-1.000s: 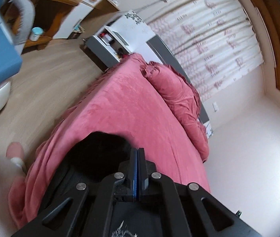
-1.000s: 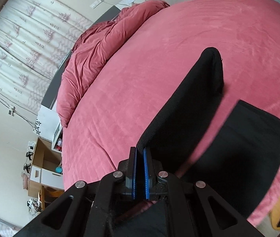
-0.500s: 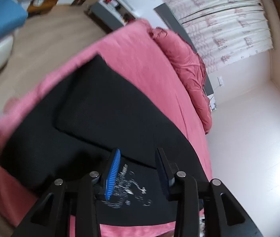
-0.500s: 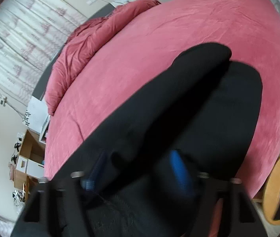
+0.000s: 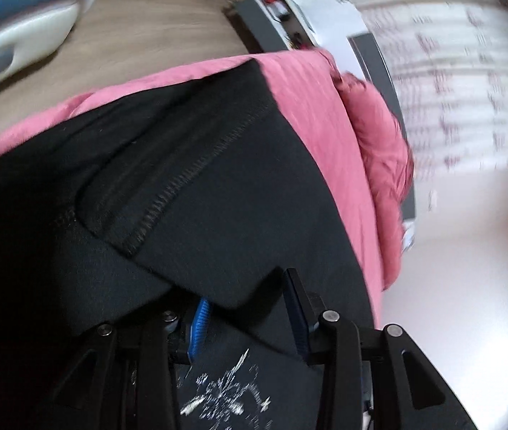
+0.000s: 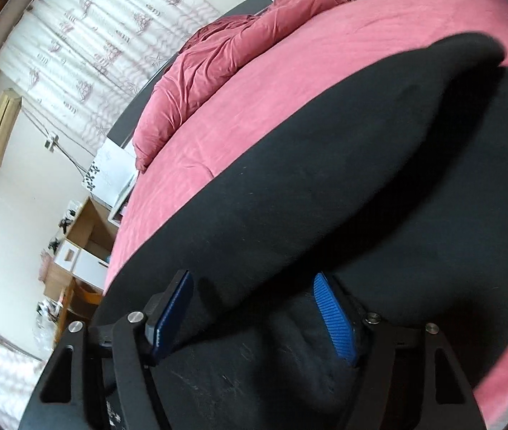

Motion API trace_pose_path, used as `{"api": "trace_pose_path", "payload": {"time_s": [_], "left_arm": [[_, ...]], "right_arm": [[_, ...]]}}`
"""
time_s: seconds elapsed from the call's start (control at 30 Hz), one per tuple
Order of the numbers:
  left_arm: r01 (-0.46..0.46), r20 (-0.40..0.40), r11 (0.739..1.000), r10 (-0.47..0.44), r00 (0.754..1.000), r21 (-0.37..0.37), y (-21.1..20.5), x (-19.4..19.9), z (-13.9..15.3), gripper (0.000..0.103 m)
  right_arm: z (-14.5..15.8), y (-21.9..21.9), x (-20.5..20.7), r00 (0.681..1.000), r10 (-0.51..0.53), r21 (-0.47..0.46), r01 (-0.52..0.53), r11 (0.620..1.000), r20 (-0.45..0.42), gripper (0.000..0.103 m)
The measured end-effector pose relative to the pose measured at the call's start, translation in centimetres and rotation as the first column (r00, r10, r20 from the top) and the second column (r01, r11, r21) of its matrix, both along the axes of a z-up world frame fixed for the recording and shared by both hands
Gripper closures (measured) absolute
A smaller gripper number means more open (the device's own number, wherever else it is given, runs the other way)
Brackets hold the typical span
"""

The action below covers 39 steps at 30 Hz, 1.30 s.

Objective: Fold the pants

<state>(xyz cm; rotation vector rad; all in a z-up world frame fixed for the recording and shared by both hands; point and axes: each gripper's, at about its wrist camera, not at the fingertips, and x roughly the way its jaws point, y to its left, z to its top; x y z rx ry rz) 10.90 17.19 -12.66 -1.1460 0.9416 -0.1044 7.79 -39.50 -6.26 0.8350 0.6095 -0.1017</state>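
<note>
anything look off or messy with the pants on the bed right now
The black pants lie on the pink bed cover, but the fold is untidy: in the right wrist view one leg overlaps the other at an angle, edges unaligned. In the left wrist view a folded flap shows its seam. Nothing looks damaged.

You have let go: your left gripper (image 5: 250, 308) and right gripper (image 6: 254, 308), clamped a second ago, now gape, and the lifted black pants (image 6: 343, 165) lie on the pink bed (image 6: 254, 82).
</note>
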Motion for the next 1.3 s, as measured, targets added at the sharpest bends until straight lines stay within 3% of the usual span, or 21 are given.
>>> {"api": "trace_pose_path", "payload": {"time_s": [0.13, 0.2, 0.23, 0.33, 0.5, 0.7, 0.83, 0.97, 1.03, 1.13, 1.2, 1.27, 1.3], "left_arm": [[0.002, -0.007, 1.000, -0.002, 1.000, -0.019, -0.4, 0.2, -0.4, 0.073], [0.027, 0.000, 1.000, -0.027, 1.000, -0.014, -0.8, 0.4, -0.3, 0.091], [0.031, 0.004, 0.999, -0.031, 1.000, -0.014, -1.0, 0.6, -0.2, 0.092], [0.022, 0.030, 0.999, -0.021, 0.999, -0.046, -0.6, 0.1, 0.3, 0.096], [0.047, 0.134, 0.999, -0.044, 0.990, -0.020, 0.5, -0.3, 4.1, 0.097], [0.072, 0.256, 0.997, -0.064, 0.965, -0.022, 2.1, -1.2, 9.5, 0.097], [0.089, 0.275, 0.996, -0.090, 0.957, 0.017, 3.0, -3.1, 10.8, 0.097], [0.102, 0.201, 0.992, -0.115, 0.973, 0.073, 3.8, -5.0, 9.2, 0.097], [0.116, 0.116, 0.985, -0.131, 0.985, 0.127, 3.5, -5.8, 6.7, 0.097], [0.131, -0.043, 0.982, -0.126, 0.991, 0.139, 3.0, -6.1, 2.7, 0.097], [0.104, -0.022, 0.983, -0.102, 0.995, 0.149, 3.1, -6.7, 2.1, 0.095], [0.132, -0.019, 0.967, -0.131, 0.991, 0.216, 2.2, -6.3, 3.1, 0.093], [0.149, -0.023, 0.952, -0.149, 0.989, 0.268, 1.6, -6.2, 3.7, 0.091]], "right_arm": [[-0.9, 0.5, 1.2, 1.000, 0.021, 0.015, -0.021, 1.000, 0.019, 0.072], [-1.2, 0.7, 1.3, 0.999, 0.038, 0.012, -0.039, 0.999, 0.029, 0.081], [-1.3, 0.8, 1.4, 0.998, 0.049, 0.011, -0.049, 0.999, 0.035, 0.086], [-1.5, 0.9, 1.4, 0.997, 0.072, 0.013, -0.072, 0.997, 0.017, 0.091], [0.9, 0.5, 1.7, 0.997, 0.071, 0.057, -0.072, 0.996, 0.020, 0.095], [6.6, 0.7, 0.6, 0.988, 0.104, 0.030, -0.108, 0.994, 0.115, 0.095], [6.7, 0.8, -1.6, 0.984, 0.127, 0.083, -0.138, 0.987, 0.128, 0.095], [3.4, 1.7, -3.5, 0.989, 0.148, 0.097, -0.150, 0.984, 0.029, 0.095], [0.3, 1.9, -4.1, 0.986, 0.146, 0.095, -0.138, 0.986, -0.079, 0.095], [-2.8, 2.3, -4.2, 0.973, 0.126, 0.080, -0.112, 0.990, -0.194, 0.090], [-3.5, 1.6, -4.0, 0.974, 0.117, 0.122, -0.095, 0.988, -0.192, 0.090], [-3.1, 1.3, -3.9, 0.978, 0.107, 0.095, -0.091, 0.991, -0.181, 0.068], [-2.9, 1.5, -3.8, 0.979, 0.108, 0.082, -0.095, 0.992, -0.173, 0.049]]}}
